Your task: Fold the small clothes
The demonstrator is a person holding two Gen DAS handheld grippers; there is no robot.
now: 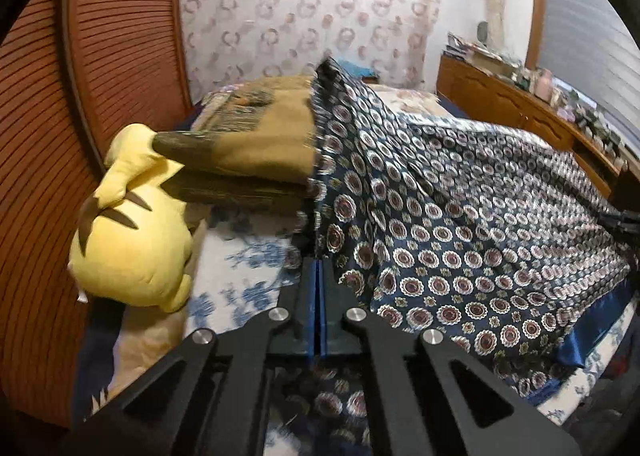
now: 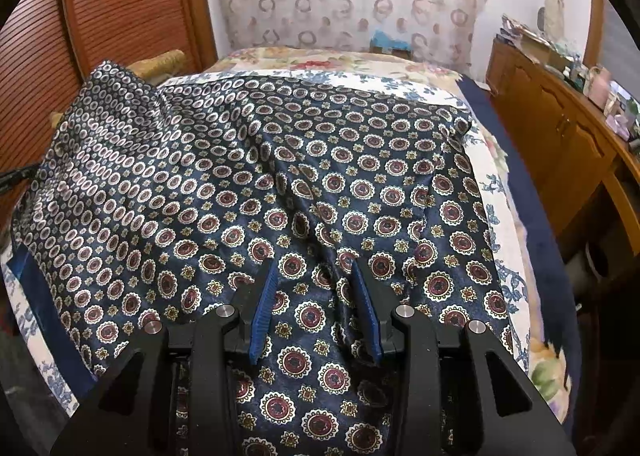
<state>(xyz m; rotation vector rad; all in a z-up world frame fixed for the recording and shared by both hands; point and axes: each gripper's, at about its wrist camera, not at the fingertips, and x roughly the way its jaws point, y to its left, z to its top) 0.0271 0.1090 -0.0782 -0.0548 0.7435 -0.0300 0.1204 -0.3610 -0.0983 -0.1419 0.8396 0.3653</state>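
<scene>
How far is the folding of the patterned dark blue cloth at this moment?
Done: folded olive clothes already lie stacked beside the yellow plush toy. In hand: the left tongs are shut on the patterned cloth, lifting one edge; the right tongs stand open over it. Left: the cloth is mostly spread on the bed, with no finished fold.

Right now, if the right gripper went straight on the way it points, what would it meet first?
Most likely the navy patterned cloth itself. The right gripper is angled down at it with jaws apart, a raised fold of the fabric lying between its blue pads. Depth is unclear, so whether they already touch it is uncertain.
</scene>
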